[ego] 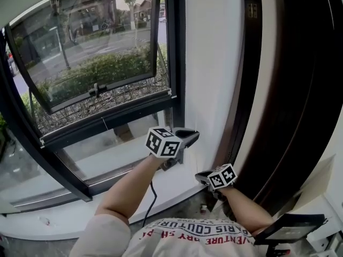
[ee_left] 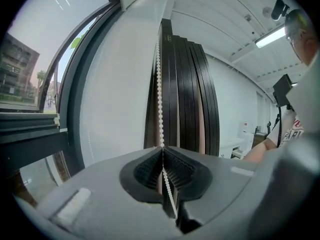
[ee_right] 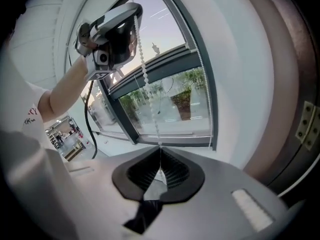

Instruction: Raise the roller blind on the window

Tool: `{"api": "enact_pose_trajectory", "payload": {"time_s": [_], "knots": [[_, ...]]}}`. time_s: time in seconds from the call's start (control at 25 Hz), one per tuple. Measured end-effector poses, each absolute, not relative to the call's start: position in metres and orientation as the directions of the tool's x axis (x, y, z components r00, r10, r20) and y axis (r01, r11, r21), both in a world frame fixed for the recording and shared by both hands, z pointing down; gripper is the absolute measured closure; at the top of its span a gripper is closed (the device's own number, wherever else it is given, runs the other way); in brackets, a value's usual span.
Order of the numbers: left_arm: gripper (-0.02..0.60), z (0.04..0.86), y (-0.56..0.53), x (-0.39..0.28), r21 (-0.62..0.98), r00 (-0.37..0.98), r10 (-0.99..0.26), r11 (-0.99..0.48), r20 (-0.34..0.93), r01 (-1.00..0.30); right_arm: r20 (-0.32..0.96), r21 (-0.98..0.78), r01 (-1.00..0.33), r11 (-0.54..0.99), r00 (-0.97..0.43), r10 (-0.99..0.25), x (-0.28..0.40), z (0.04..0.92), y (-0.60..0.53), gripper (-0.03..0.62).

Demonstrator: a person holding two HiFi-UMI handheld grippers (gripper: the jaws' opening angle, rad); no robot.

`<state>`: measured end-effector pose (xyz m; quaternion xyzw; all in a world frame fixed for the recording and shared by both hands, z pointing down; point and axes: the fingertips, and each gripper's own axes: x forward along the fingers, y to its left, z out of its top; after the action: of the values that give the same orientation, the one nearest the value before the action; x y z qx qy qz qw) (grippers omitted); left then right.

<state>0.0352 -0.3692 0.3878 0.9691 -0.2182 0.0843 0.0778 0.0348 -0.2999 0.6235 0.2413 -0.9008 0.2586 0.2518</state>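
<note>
So, starting on the left: the left claw [ee_left: 162, 149] is clamped all the way down on the bead chain [ee_left: 159, 84], with the ribbed pads closed around the beads. The chain is seen running straight up from the jaws, in front of a stack of dark panels [ee_left: 192, 94] and next to the white wall [ee_left: 120, 94]. In the head view the left claw [ego: 190, 135] is held just beside the right edge of the window [ego: 102, 74].

The right claw [ee_right: 160, 149] is closed tight on the same chain, lower down. From its pads the beads are strung up to the left claw [ee_right: 112, 29], which is seen above it. A second strand of beads [ee_right: 202, 79] is hung along the window frame. From above, the right claw [ego: 202, 176] is found lower and nearer the body than the left one.

The blind's fabric can't be made out for sure; only its chain is clearly shown, at the window's right side.

For writing, "PARIS COUTUR" is printed on the shirt [ego: 198, 234], seen upside down; the rest can't be read.
</note>
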Motion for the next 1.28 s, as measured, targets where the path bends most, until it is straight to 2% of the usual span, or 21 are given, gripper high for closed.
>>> {"api": "enact_pose_trajectory", "payload": {"time_s": [0.12,0.24,0.32,0.52,0.76,0.96,1.16,1.28], "knots": [[0.568,0.386,-0.367,0.034,0.097,0.888,-0.416,-0.893,0.195,-0.439,0.576,-0.336,-0.558,0.759,-0.759,-0.303,0.037,0.621,-0.301,0.582],[0.568,0.386,-0.366,0.031,0.101,0.889,-0.417,-0.892,0.19,-0.44,0.57,-0.322,-0.596,0.736,-0.742,-0.352,0.057,0.615,-0.314,0.575],[0.568,0.386,-0.365,0.029,0.107,0.891,-0.414,-0.893,0.186,-0.438,0.535,-0.338,-0.607,0.719,-0.753,-0.384,0.071,0.597,-0.325,0.529],[0.568,0.383,-0.36,0.031,0.094,0.896,-0.405,-0.9,0.18,-0.425,0.393,-0.308,-0.579,0.755,-0.8,-0.453,0.086,0.502,-0.353,0.497],[0.568,0.382,-0.349,0.04,0.091,0.908,-0.381,-0.912,0.175,-0.4,0.253,-0.177,-0.491,0.853,-0.86,-0.443,0.075,0.356,-0.363,0.484],[0.568,0.38,-0.338,0.048,0.103,0.918,-0.358,-0.92,0.17,-0.378,0.063,-0.089,-0.437,0.895,-0.899,-0.433,0.06,0.243,-0.348,0.485],[0.568,0.378,-0.333,0.056,0.084,0.925,-0.338,-0.931,0.172,-0.356,-0.009,-0.047,-0.42,0.906,-0.907,-0.421,0.042,0.199,-0.351,0.485],[0.568,0.379,-0.33,0.06,0.086,0.93,-0.323,-0.936,0.175,-0.341,0.005,-0.028,-0.431,0.902,-0.902,-0.431,0.031,0.193,-0.358,0.485]]}}
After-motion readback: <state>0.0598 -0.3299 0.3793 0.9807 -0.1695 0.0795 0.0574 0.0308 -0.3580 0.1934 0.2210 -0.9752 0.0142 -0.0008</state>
